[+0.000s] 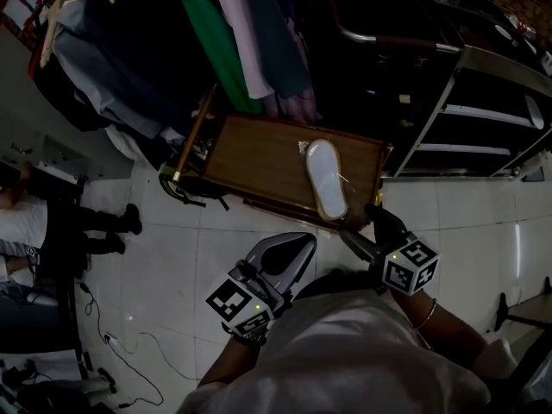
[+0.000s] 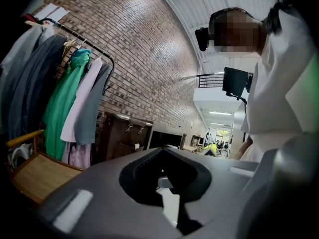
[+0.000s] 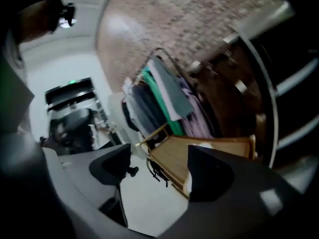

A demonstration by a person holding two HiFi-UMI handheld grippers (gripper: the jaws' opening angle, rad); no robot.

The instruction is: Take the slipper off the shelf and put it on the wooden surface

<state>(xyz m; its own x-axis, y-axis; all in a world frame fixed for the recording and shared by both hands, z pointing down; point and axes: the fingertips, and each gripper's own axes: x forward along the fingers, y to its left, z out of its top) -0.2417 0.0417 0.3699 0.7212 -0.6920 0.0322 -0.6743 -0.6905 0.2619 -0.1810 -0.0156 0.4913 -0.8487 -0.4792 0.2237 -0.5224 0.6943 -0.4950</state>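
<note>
The right hand-held gripper is released, its jaws apart and empty, reaching forward to the bench edge just short of the slipper. The slipper lies flat on the bench's right part. The left hand-held gripper is clenched empty and drawn back near the body.

White slipper with tan rim, brown wooden surface, green garment, red-brown brick wall
</note>
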